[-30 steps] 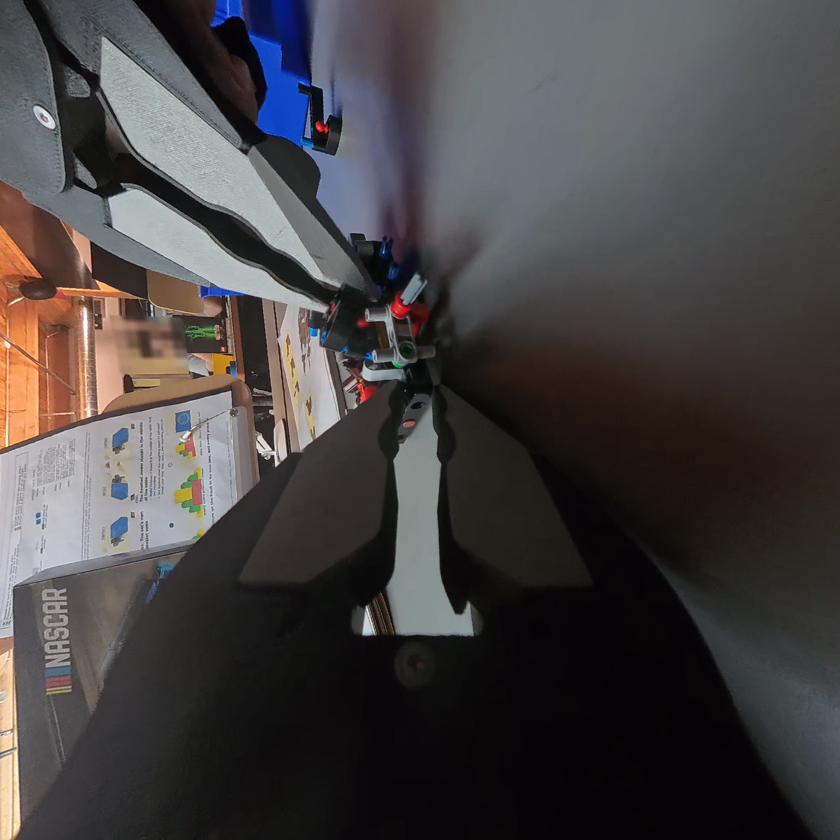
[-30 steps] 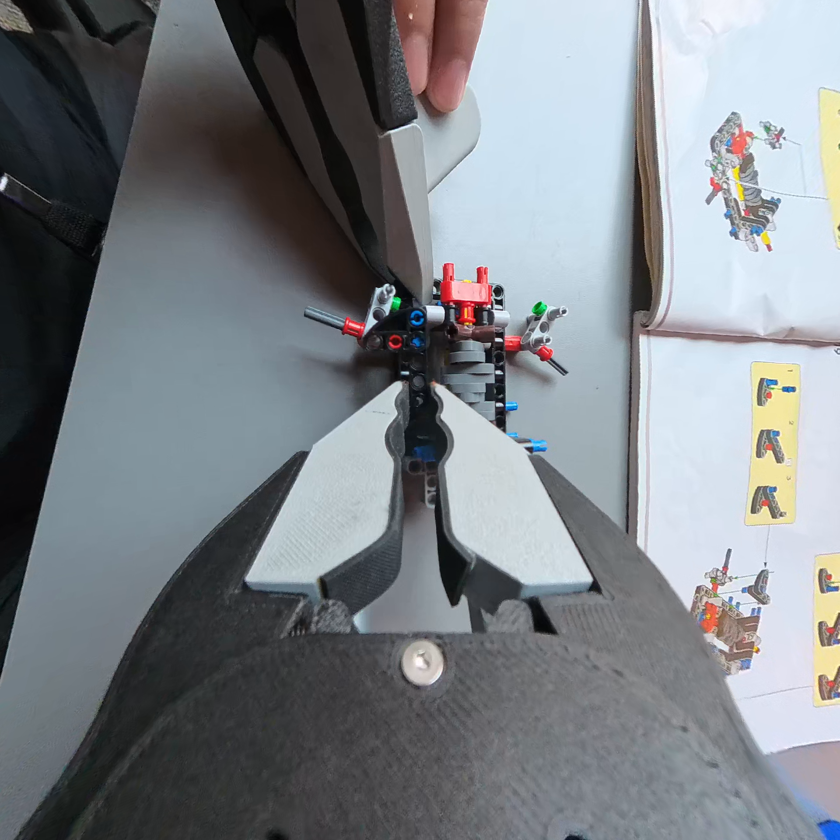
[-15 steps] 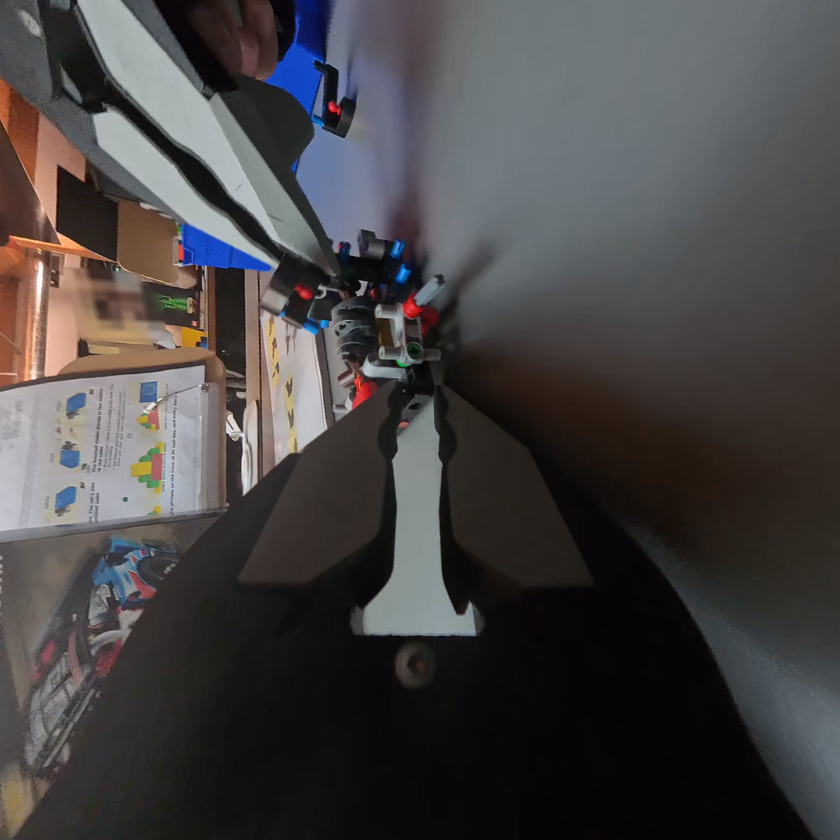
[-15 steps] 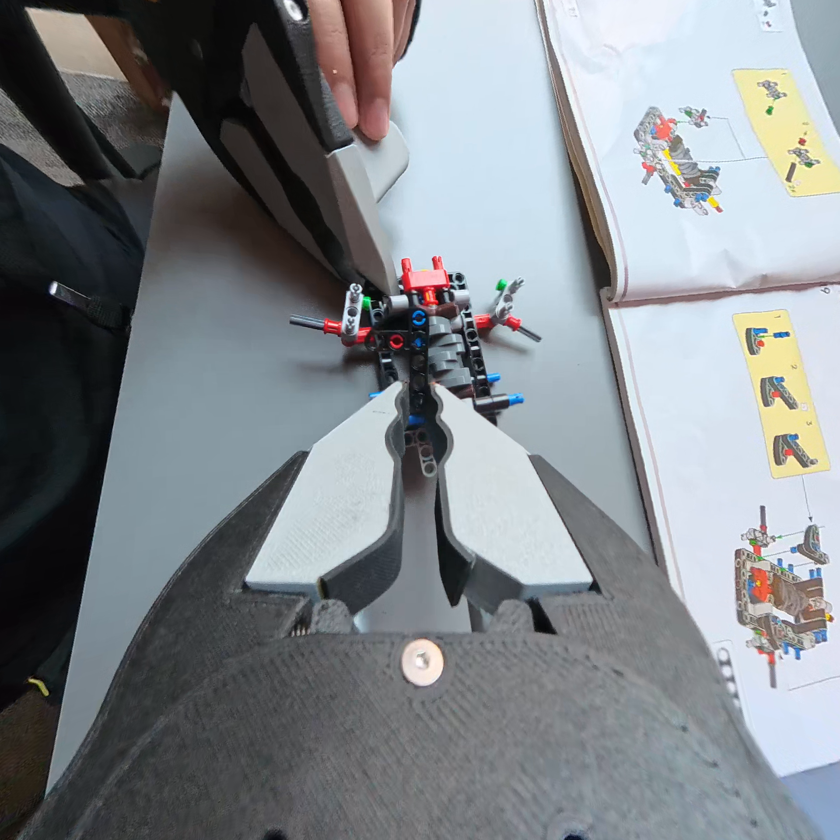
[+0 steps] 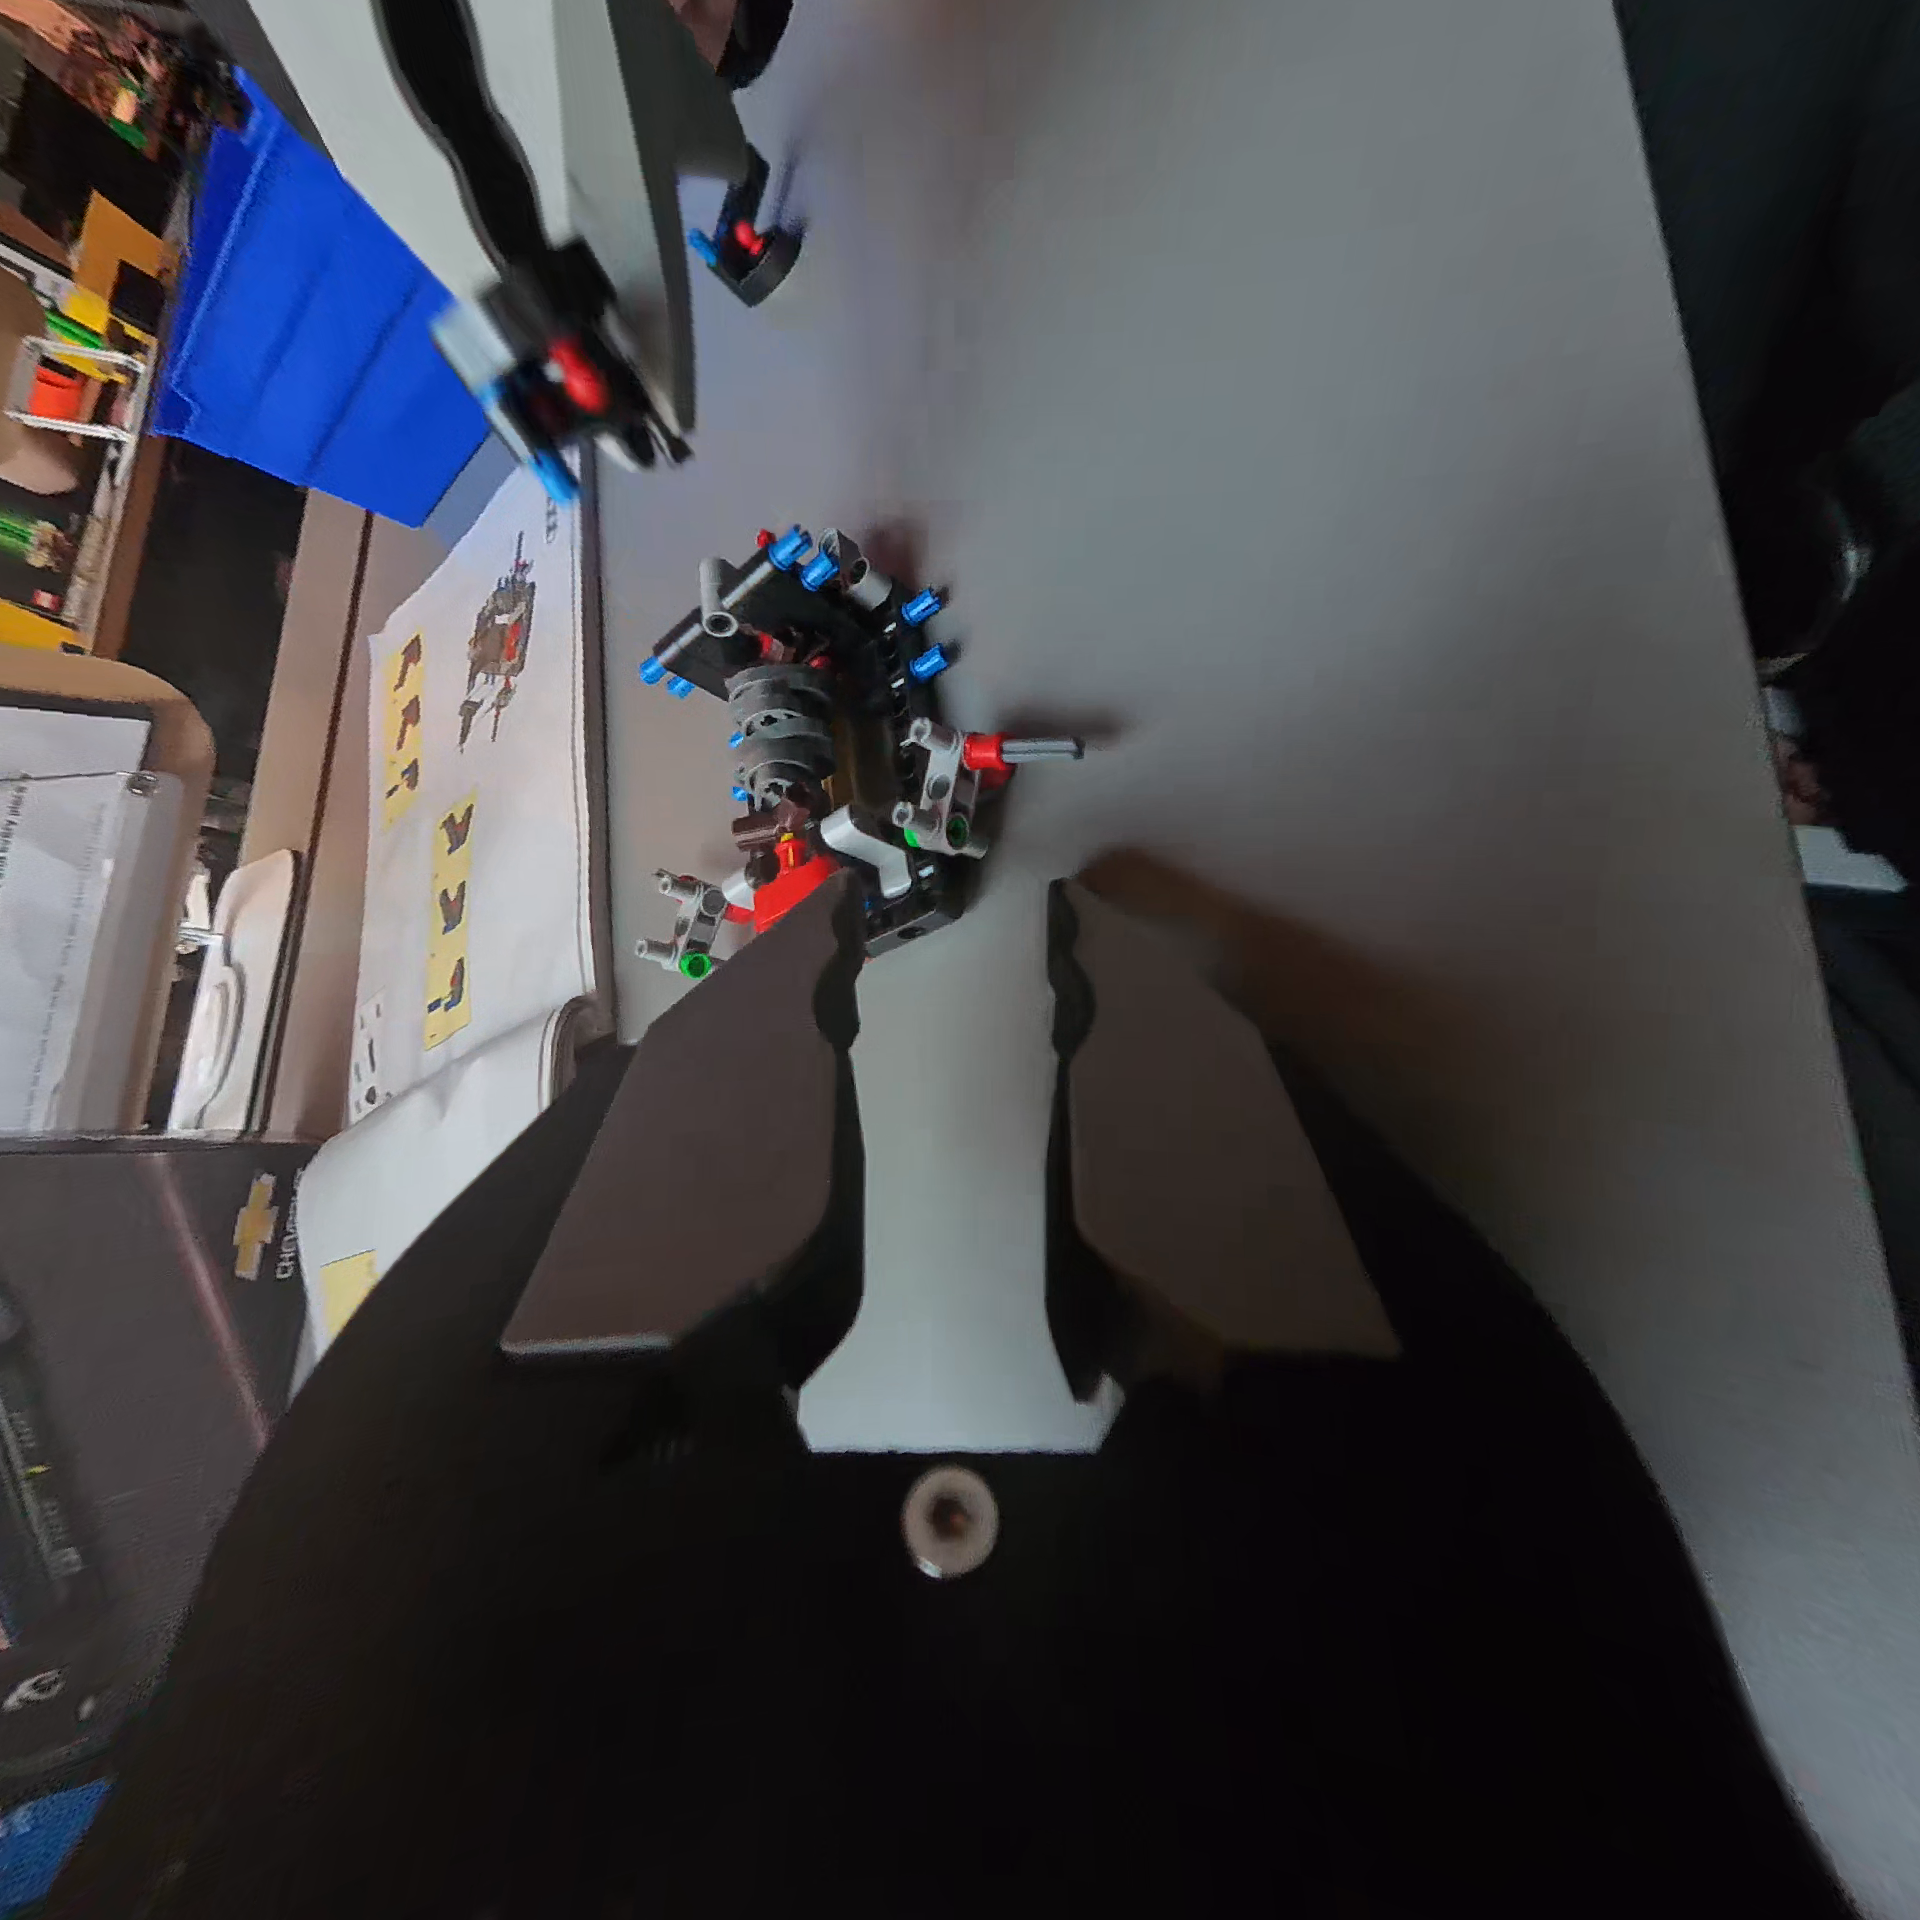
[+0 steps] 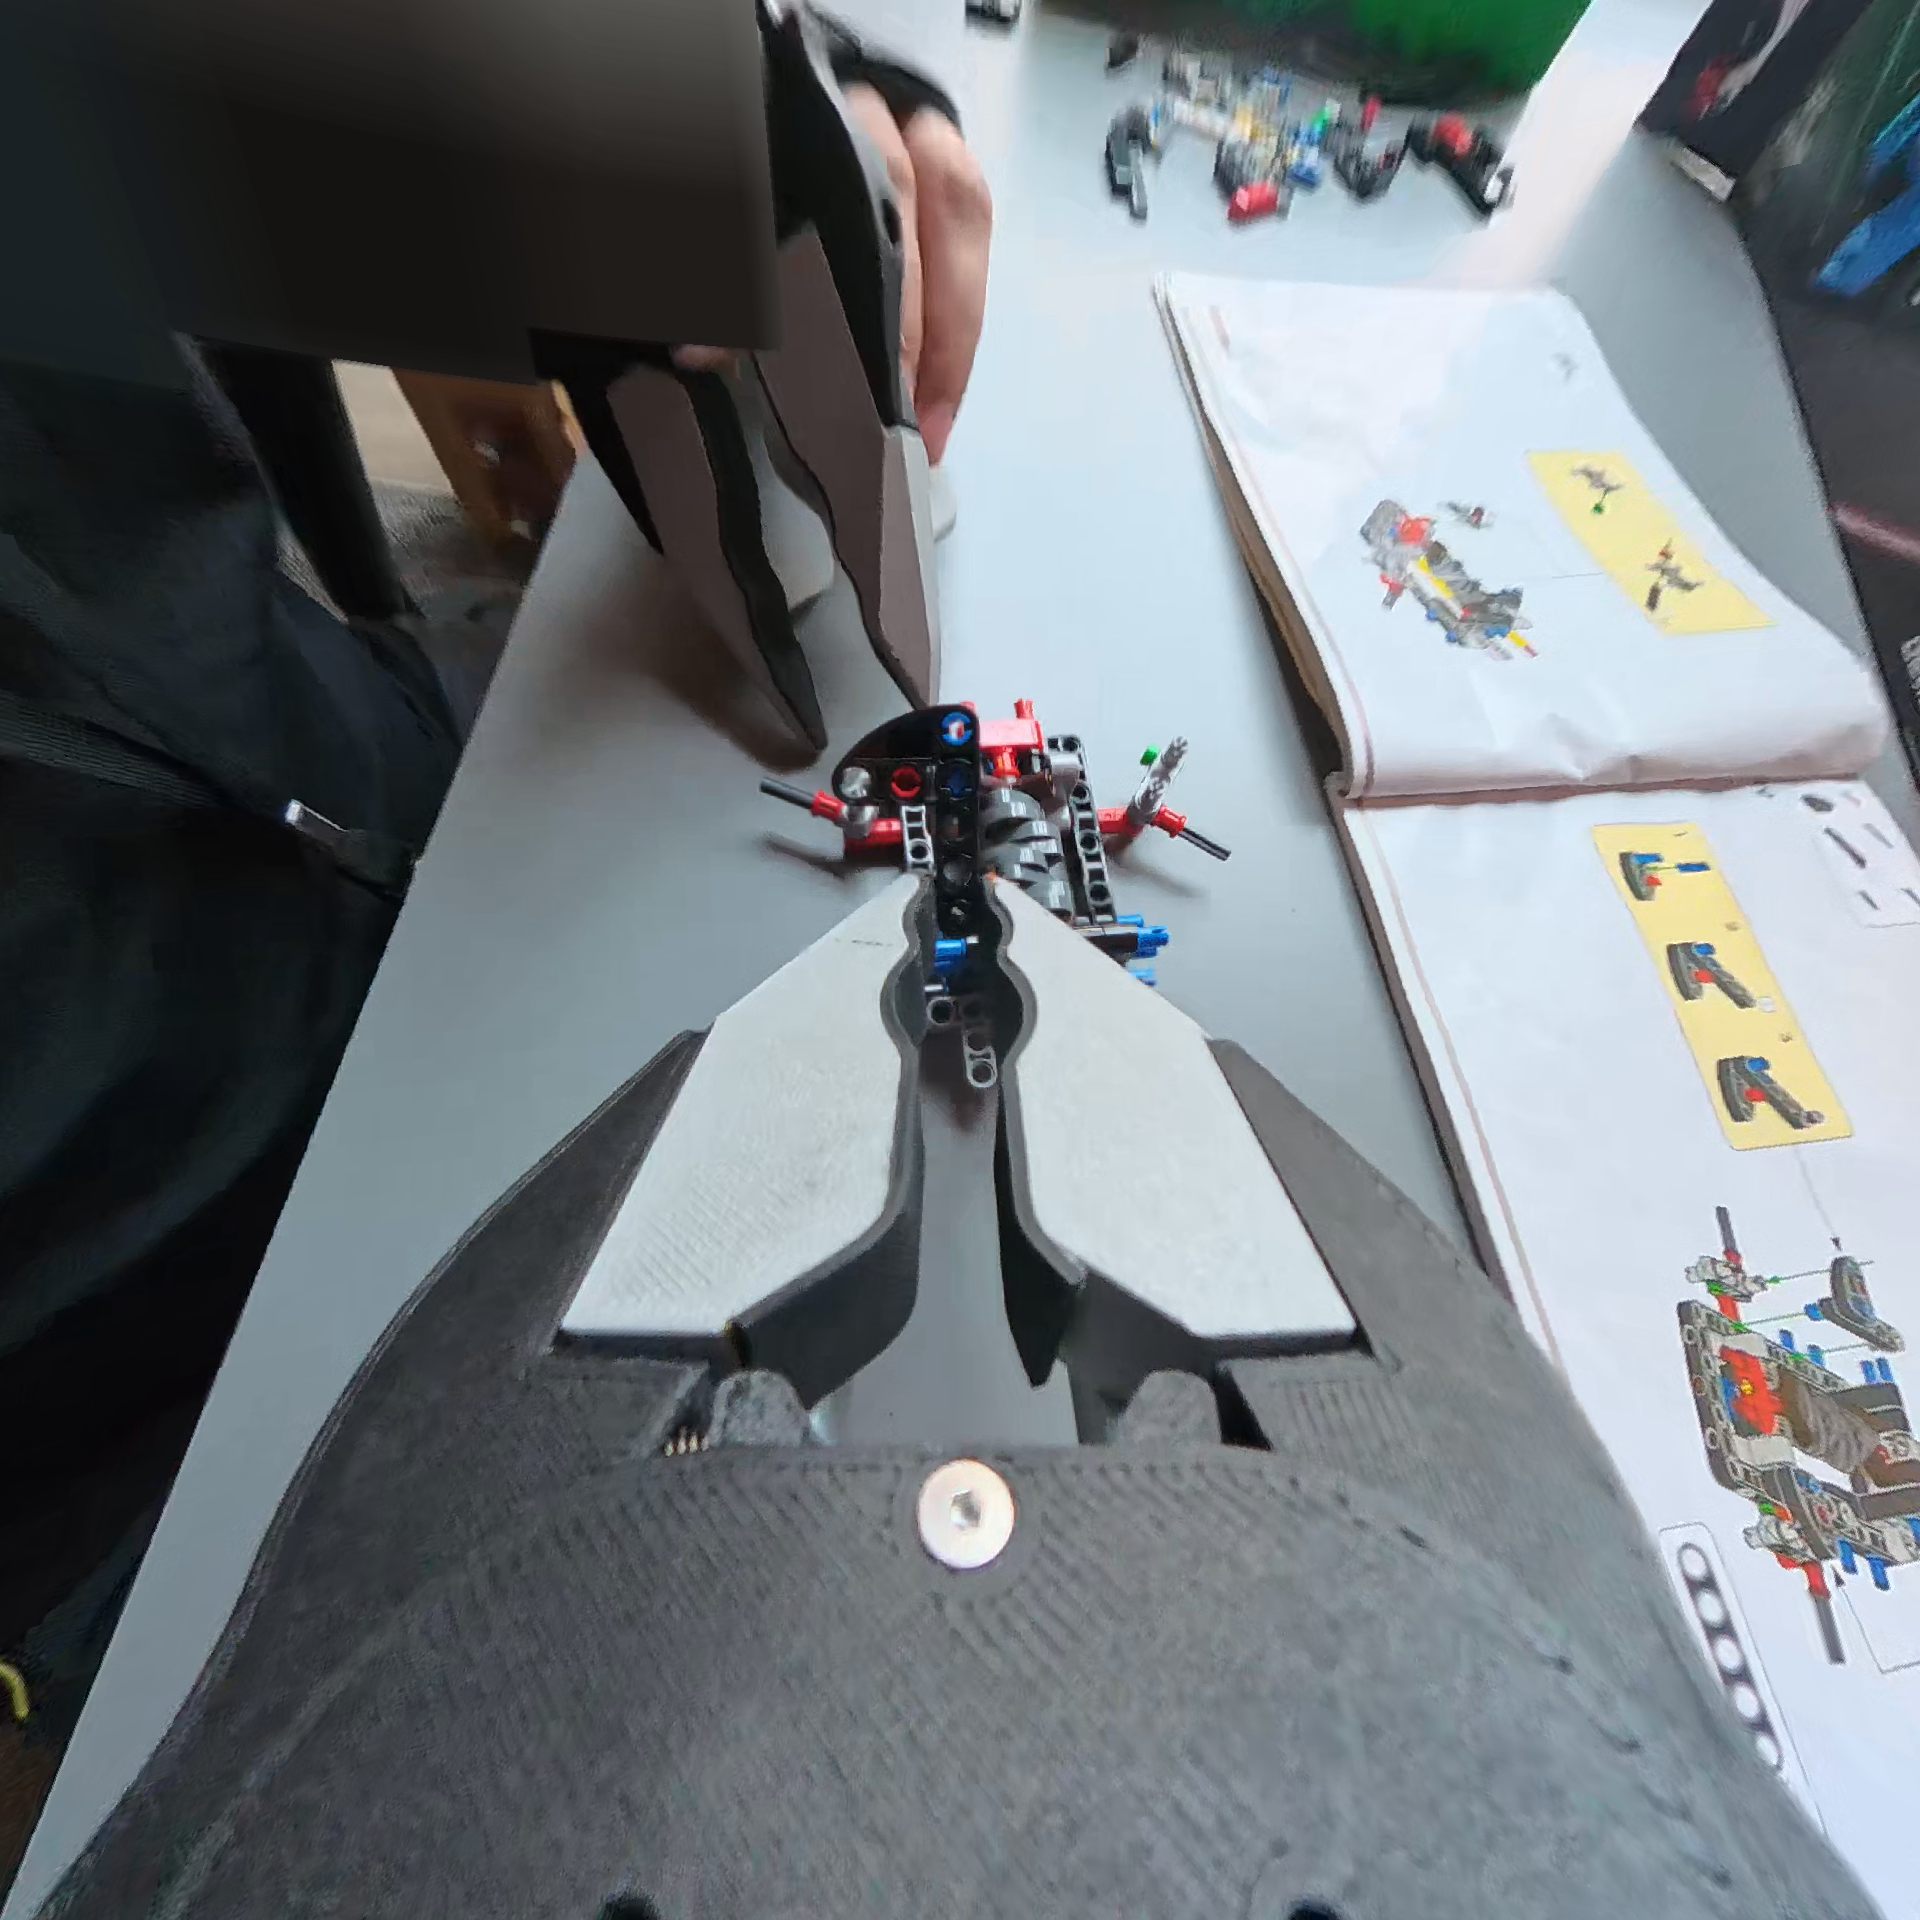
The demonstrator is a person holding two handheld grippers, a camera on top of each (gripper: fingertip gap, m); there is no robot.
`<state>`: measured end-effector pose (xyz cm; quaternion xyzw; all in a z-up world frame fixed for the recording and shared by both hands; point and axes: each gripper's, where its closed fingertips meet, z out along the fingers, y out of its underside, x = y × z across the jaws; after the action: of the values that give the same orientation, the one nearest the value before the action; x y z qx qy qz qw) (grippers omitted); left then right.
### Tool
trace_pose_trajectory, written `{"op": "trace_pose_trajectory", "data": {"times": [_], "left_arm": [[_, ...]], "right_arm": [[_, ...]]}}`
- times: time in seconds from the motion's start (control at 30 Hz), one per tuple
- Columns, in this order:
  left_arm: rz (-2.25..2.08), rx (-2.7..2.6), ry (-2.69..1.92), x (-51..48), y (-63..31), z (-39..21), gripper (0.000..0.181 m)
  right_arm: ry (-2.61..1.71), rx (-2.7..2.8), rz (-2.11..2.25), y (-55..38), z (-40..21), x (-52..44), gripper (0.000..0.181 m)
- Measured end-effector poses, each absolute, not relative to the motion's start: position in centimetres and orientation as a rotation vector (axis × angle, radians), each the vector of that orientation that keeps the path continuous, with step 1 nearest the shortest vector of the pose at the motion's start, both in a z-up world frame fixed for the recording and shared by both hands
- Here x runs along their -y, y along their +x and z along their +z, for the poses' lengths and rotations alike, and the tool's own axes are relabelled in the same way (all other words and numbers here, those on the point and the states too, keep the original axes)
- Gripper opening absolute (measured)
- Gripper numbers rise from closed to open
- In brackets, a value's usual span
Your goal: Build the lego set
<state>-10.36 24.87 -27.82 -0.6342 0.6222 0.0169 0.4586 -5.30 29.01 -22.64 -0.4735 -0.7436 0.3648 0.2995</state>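
The partly built lego assembly, black with grey gears, red parts and blue pins, lies on the grey table. My left gripper is open and empty, its tips right at the assembly's near end. My right gripper is shut on a black beam piece with a curved panel, red and blue pins. It holds the piece above the table, in front of the assembly. In the left wrist view the held piece hangs blurred, up and away from the assembly. The left gripper shows open behind it.
An open instruction booklet lies right of the assembly. A loose black piece lies farther off. Several loose pieces sit at the table's far end. A blue bin and the set's dark box stand beyond the booklet. The left gripper's tips are roughly 9 cm from the right gripper's.
My left gripper has opened, let go of the assembly and drawn back. My right gripper has lifted away with the black beam piece in it.
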Motion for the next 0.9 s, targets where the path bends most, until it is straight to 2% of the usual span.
{"op": "trace_pose_trajectory", "data": {"times": [0.17, 0.4, 0.9], "left_arm": [[-0.121, -1.498, -1.663, -24.6, -9.8, -28.1, 0.032], [-0.253, -1.471, -1.756, -24.3, -9.4, -28.3, 0.035], [-0.437, -1.285, -1.789, -23.9, -10.0, -26.5, 0.028]], "right_arm": [[-1.178, 1.808, 1.055, -2.1, -20.0, -30.9, 0.003], [-1.244, 1.757, 1.074, -0.3, -21.6, -32.5, 0.004], [-1.386, 1.753, 1.009, 1.3, -24.0, -34.3, 0.004]]}}
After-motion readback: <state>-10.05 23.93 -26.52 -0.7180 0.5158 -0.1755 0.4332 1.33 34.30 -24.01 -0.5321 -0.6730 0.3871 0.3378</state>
